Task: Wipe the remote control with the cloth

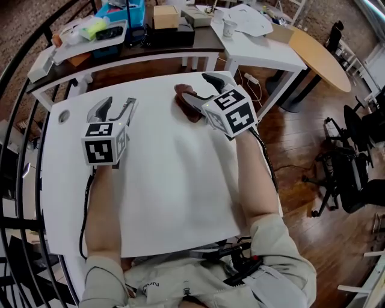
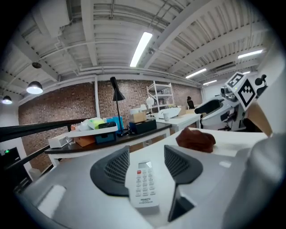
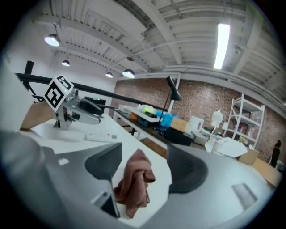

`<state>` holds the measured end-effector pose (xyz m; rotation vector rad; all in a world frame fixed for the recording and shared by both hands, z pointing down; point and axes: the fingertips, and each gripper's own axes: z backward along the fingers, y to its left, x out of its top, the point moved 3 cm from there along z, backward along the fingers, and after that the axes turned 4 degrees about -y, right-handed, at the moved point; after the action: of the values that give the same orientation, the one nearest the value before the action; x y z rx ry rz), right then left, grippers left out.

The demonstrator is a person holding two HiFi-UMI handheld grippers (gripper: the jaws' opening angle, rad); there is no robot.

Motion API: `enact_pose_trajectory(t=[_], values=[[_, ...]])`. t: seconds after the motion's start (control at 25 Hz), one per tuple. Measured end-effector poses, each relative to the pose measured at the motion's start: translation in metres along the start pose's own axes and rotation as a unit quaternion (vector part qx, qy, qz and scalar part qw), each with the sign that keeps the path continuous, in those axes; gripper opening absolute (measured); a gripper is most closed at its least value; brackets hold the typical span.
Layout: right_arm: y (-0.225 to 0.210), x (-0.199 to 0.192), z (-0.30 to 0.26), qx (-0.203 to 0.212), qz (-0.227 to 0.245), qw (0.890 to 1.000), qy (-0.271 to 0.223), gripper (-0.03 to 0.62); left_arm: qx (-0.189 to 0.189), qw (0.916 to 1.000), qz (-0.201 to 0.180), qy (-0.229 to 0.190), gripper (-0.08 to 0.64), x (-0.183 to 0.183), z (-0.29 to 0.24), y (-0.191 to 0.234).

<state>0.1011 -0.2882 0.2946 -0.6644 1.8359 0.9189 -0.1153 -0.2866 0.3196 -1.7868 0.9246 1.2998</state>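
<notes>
A white remote control [image 2: 143,183] lies flat on the white table [image 1: 174,180], between and below the fingers of my left gripper [image 2: 146,154], with a gap on each side. That gripper [image 1: 114,107] hangs open above the table's left part and hides the remote in the head view. From the right gripper view the remote [image 3: 102,136] shows on the table under the left gripper [image 3: 85,112]. A crumpled brown cloth [image 1: 185,103] lies at the table's far middle. My right gripper [image 3: 144,154] stands open over the cloth [image 3: 134,183], which sits nearer its left finger.
Behind the table stands a dark side table [image 1: 150,51] with a blue box [image 1: 120,12], trays and a cardboard box [image 1: 165,16]. A second white table [image 1: 264,51] carries a paper cup [image 1: 229,27]. Office chairs [image 1: 349,162] stand to the right, a black railing [image 1: 18,66] to the left.
</notes>
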Motion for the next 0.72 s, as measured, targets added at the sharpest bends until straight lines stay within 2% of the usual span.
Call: enact_pose_trajectory(t=[0.08,0.2,0.24,0.36,0.48,0.6,0.72], values=[[0.002,0.027,0.018,-0.021,-0.006,0.998,-0.056,0.3,0.003,0.999,0.011,-0.044,0.219,0.021,0.016,-0.004],[0.01,0.061,0.05,-0.051,-0.013,0.99,-0.132,0.17,0.009,0.9939,0.01,-0.11,0.166,0.056,0.05,-0.01],[0.013,0.069,0.061,-0.059,-0.013,0.987,-0.15,0.123,0.013,0.9909,0.009,-0.133,0.146,0.068,0.064,-0.012],[0.026,0.088,0.095,-0.073,-0.006,0.978,-0.193,0.061,0.026,0.9788,0.005,-0.203,0.088,0.097,0.111,-0.017],[0.041,0.096,0.128,-0.084,-0.007,0.97,-0.228,0.029,0.039,0.9667,-0.002,-0.253,0.043,0.108,0.153,-0.025],[0.061,0.094,0.158,-0.094,-0.01,0.964,-0.249,0.005,0.048,0.9562,0.005,-0.289,0.014,0.102,0.19,-0.037],[0.085,0.087,0.179,-0.089,-0.013,0.962,-0.258,0.005,0.043,0.9526,0.018,-0.301,0.005,0.089,0.215,-0.058]])
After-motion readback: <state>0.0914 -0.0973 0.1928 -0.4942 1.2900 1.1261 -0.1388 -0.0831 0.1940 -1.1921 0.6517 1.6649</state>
